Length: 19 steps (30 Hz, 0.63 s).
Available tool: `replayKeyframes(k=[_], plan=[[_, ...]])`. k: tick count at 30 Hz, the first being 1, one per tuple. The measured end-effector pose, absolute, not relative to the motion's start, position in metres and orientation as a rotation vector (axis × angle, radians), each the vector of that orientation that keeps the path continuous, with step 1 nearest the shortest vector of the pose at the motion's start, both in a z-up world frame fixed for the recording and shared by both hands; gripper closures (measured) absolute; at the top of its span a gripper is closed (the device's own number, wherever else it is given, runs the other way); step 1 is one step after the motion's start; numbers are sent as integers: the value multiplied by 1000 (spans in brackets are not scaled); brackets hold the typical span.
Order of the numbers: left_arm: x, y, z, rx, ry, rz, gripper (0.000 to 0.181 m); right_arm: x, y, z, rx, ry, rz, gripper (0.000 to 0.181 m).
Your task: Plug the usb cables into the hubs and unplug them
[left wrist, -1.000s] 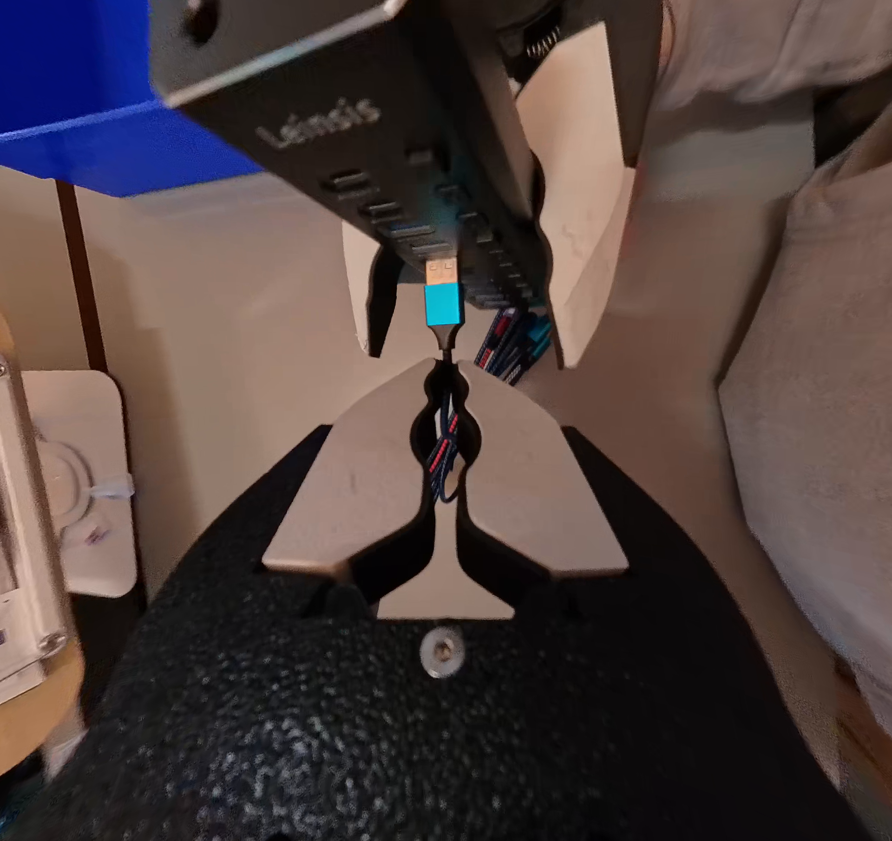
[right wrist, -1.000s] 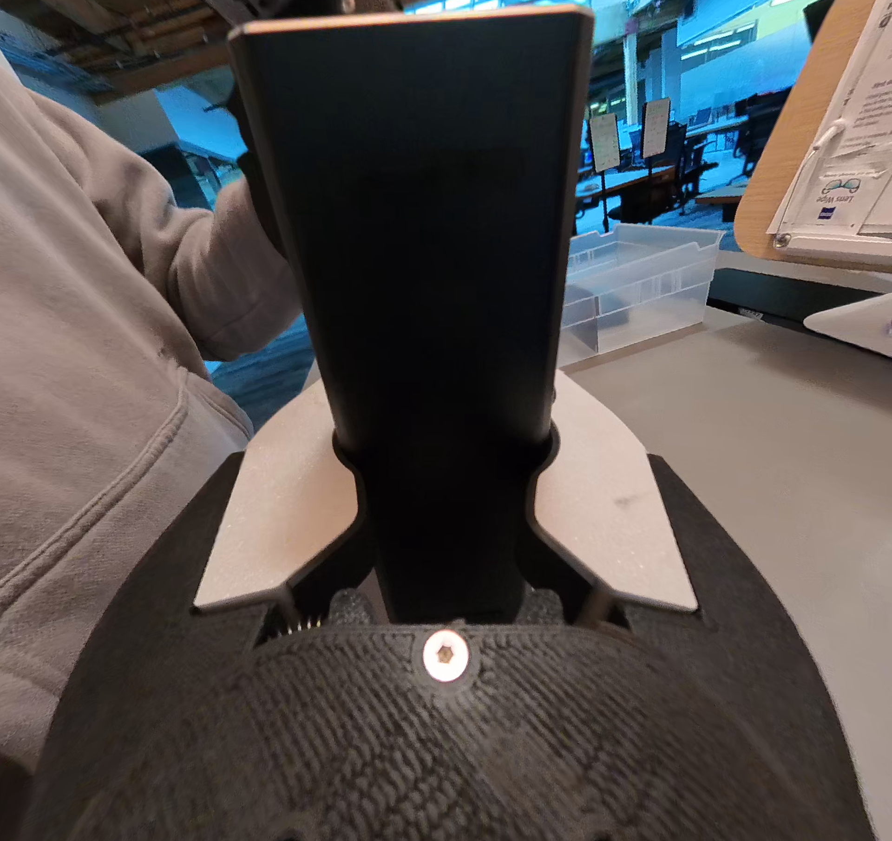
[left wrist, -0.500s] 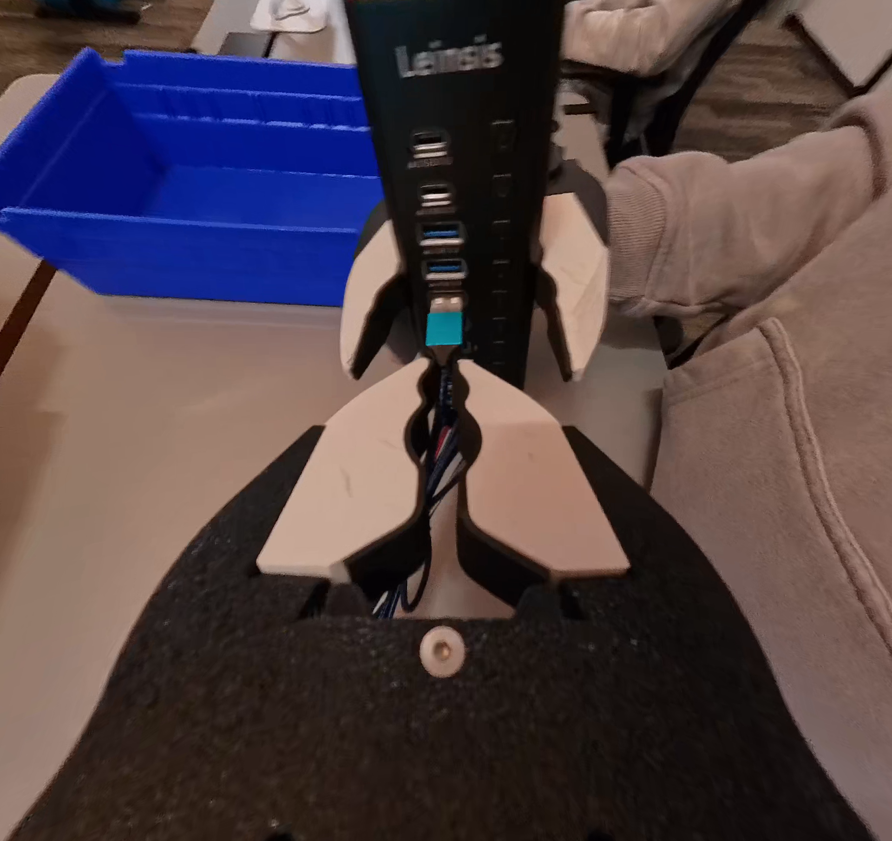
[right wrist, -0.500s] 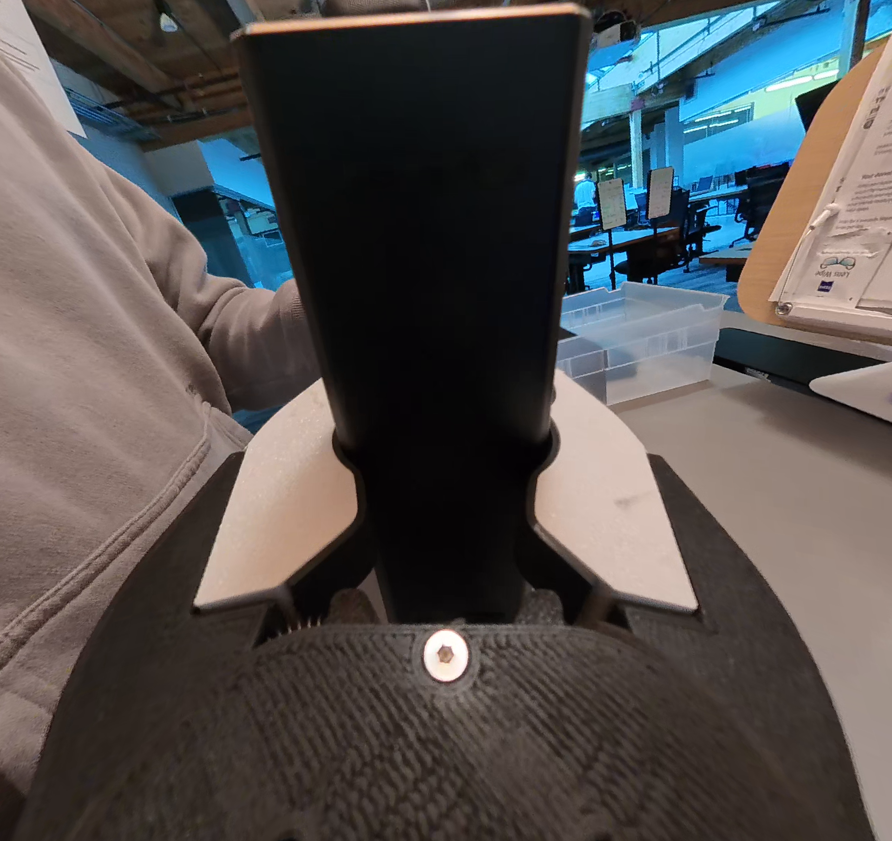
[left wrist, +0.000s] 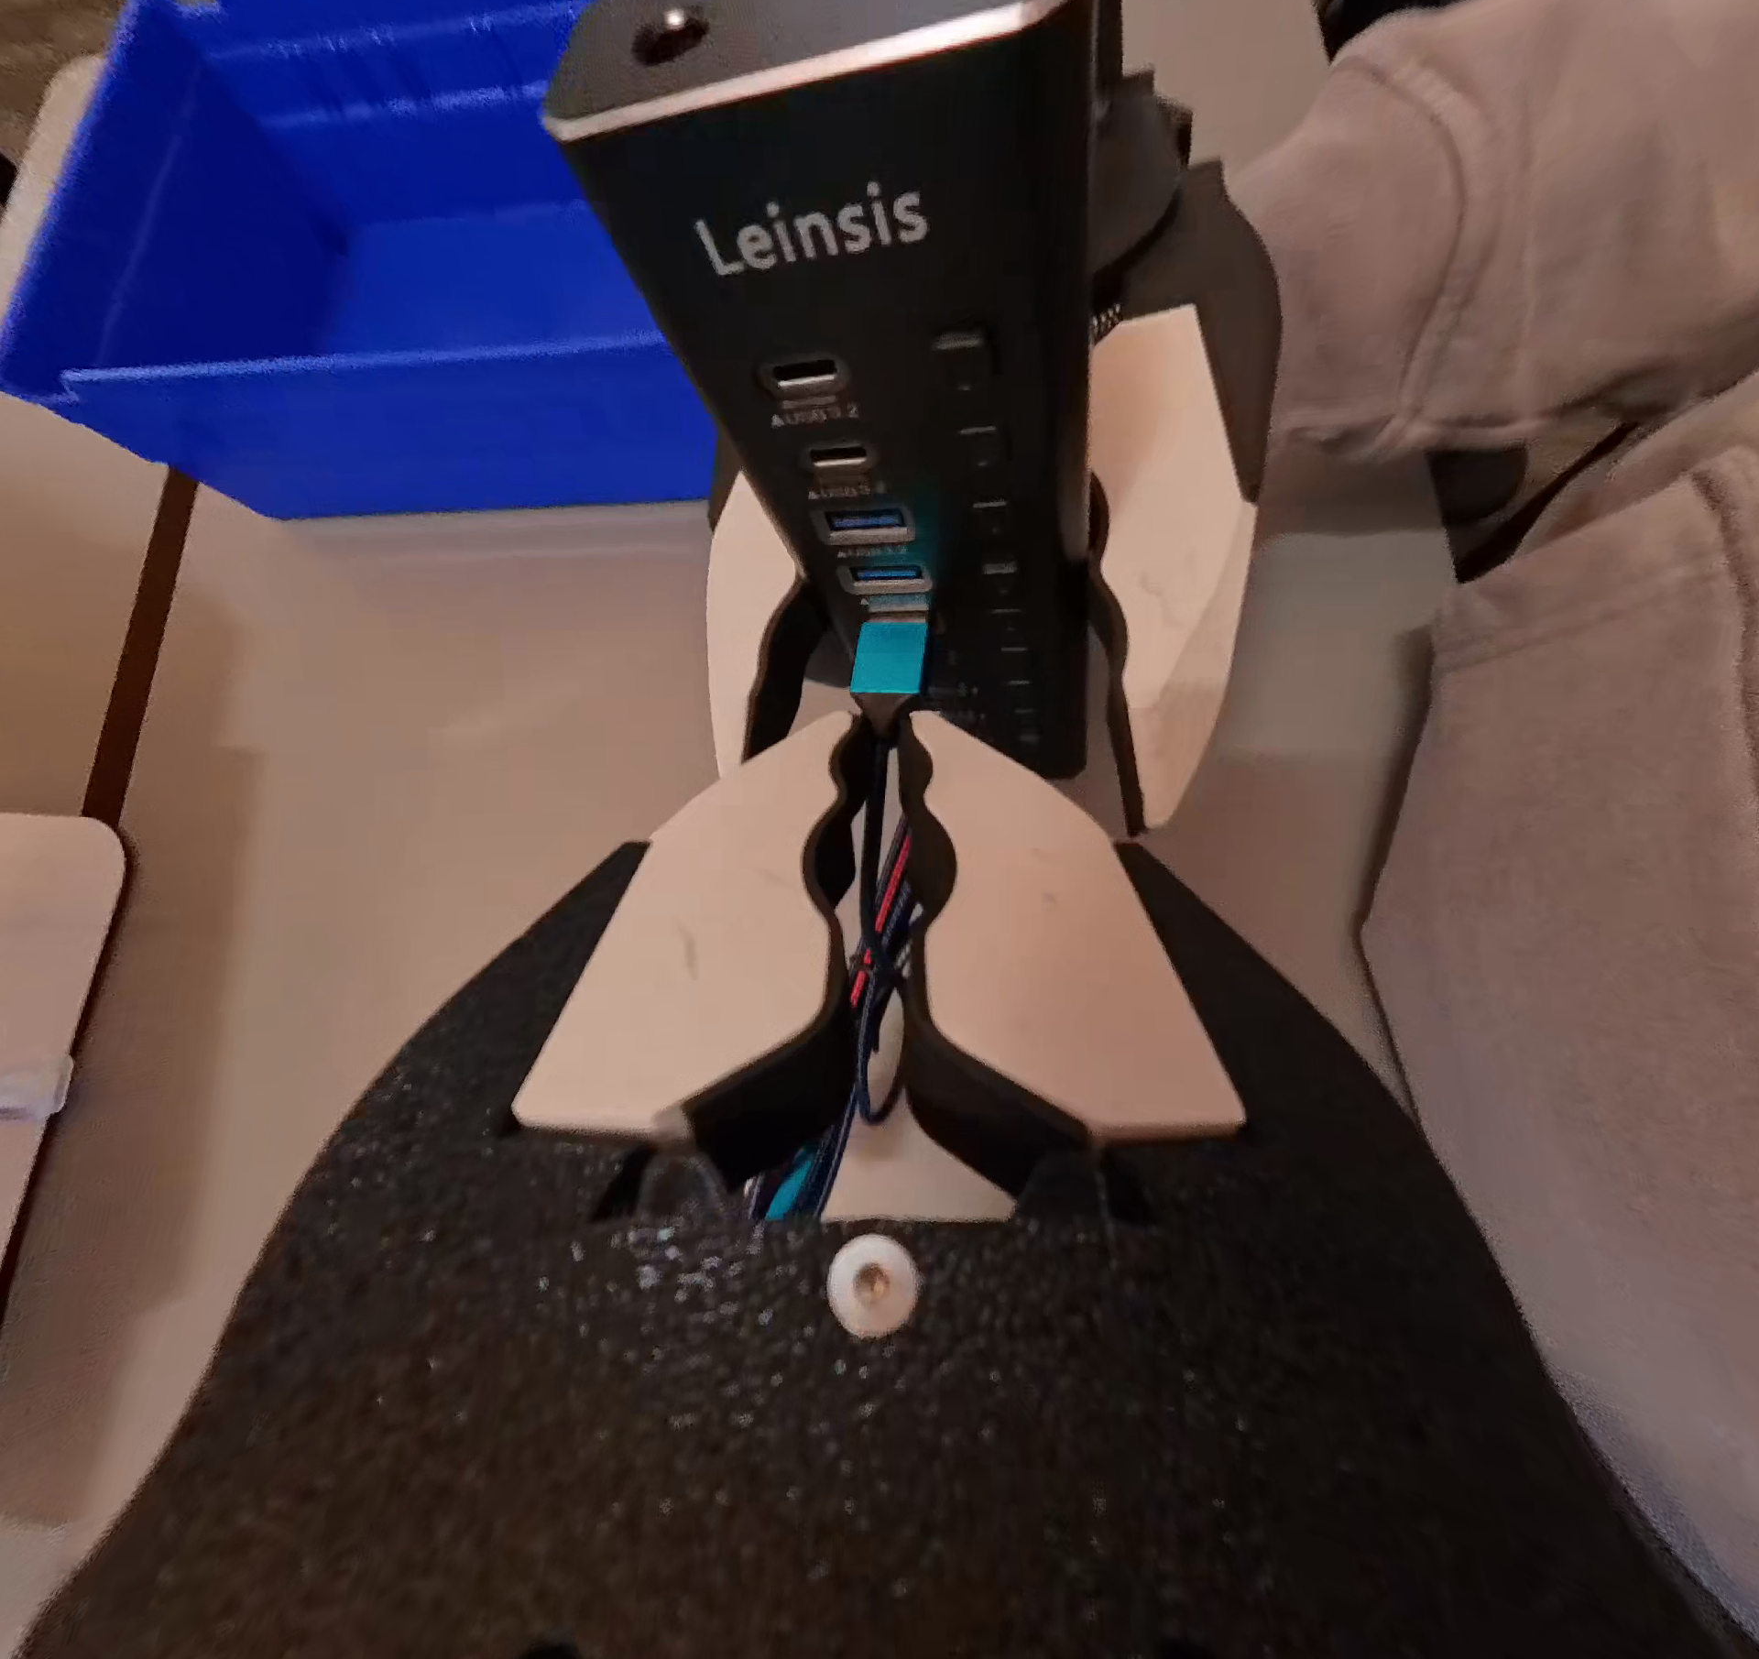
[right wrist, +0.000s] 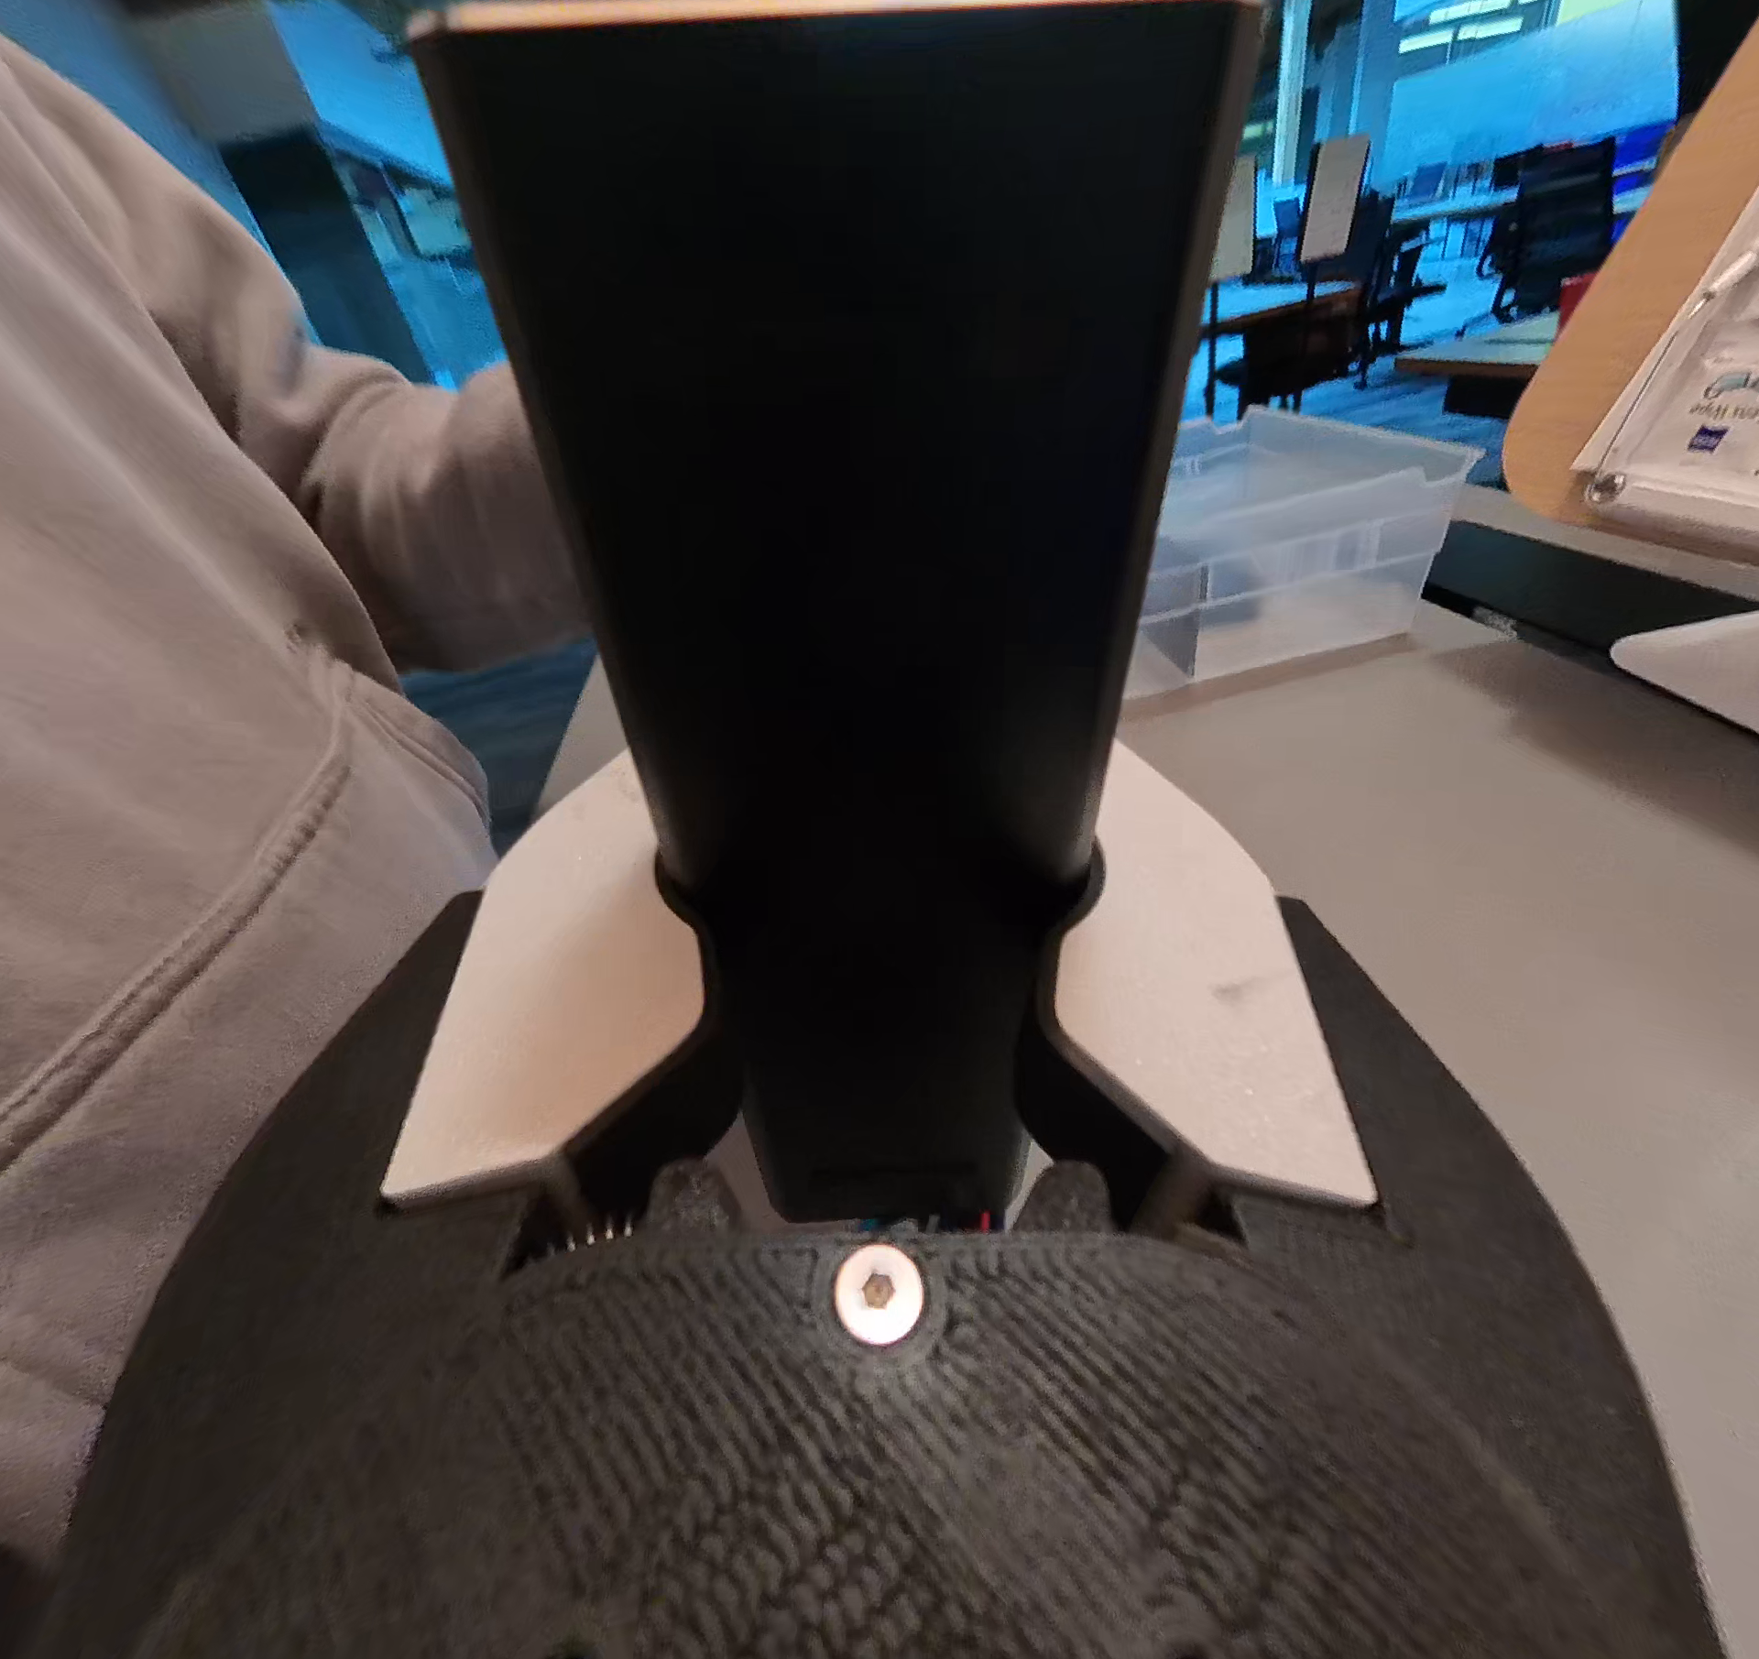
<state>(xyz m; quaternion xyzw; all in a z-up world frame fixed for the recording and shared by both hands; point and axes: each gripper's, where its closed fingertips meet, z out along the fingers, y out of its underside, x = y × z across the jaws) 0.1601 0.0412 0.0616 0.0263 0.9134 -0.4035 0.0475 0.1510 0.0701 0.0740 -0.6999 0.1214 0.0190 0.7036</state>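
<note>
While one black USB hub (left wrist: 838,300) is clamped upright between the fingers of the right gripper (right wrist: 880,871), one teal USB plug (left wrist: 890,657) is pressed at a port low on the hub's front by the left gripper (left wrist: 880,728). The left gripper's jaws are closed on the braided blue-and-red cable (left wrist: 880,890) just behind the plug. Whether the plug is fully seated can't be told. Four free ports are counted above the plug: 2 small oval, 2 blue rectangular; a column of small buttons is seen to their right. White lettering is carried near the hub's top and small print under the ports; the wording is left out. One blue bin (left wrist: 333,281) is seen far left on the tan table (left wrist: 400,757). In the right wrist view the hub's plain back (right wrist: 838,433) is shown, w/ one clear bin (right wrist: 1304,528) far right & a printed card in a holder (right wrist: 1694,433) at the right edge. A person's grey sleeve (left wrist: 1485,186) is seen at right.
</note>
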Motion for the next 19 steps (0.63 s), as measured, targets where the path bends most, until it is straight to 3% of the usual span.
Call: replayKeyframes(k=[7,9,11,14,19], plan=[[161,39,64,-73,2753,-1423,175,156,71,78,-1498,270,22,107],[164,41,65,-138,2738,-1429,167,159,71,74,-1534,257,-30,108],[166,49,78,-191,2679,-1491,146,164,66,70,-1573,275,-58,108],[171,79,110,-293,2579,-1618,145,166,51,71,-1551,310,-51,108],[222,204,97,-655,2525,-1167,148,164,34,78,-1476,349,-50,108]])
